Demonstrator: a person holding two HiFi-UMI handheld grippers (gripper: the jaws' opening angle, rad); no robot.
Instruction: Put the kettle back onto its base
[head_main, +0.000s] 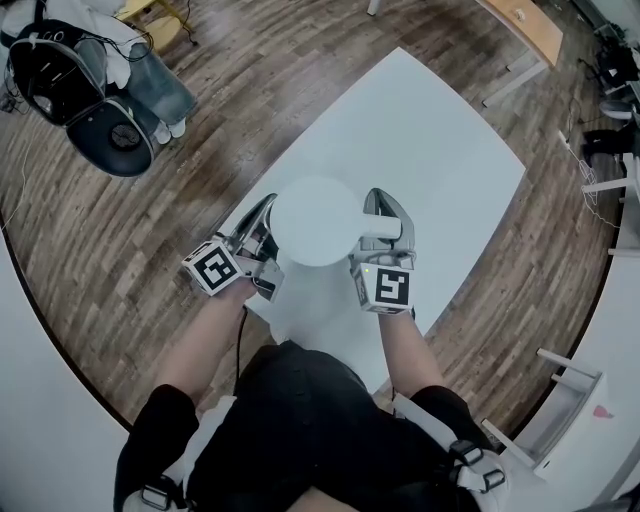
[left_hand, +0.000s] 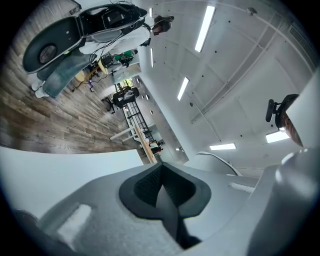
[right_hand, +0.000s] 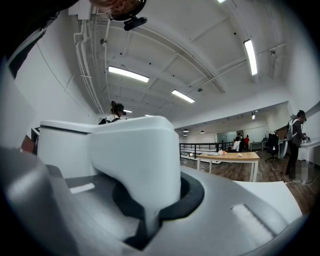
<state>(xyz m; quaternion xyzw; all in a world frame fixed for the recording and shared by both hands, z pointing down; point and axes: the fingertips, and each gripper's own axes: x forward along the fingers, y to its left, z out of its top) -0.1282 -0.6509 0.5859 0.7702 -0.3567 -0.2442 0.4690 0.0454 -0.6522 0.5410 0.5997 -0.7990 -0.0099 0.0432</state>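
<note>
In the head view a white kettle shows from above over the white table, round lid up and handle pointing right. My right gripper is shut on that handle. In the right gripper view the handle fills the gap between the jaws, and the kettle body stands to its left. My left gripper lies against the kettle's left side, shut with nothing between its jaws. The kettle hides whatever is under it, and I see no base.
A black chair draped with clothes stands on the wooden floor at the upper left. A wooden desk is at the top right, and a white rack at the lower right. The table's near edge is close to the person's body.
</note>
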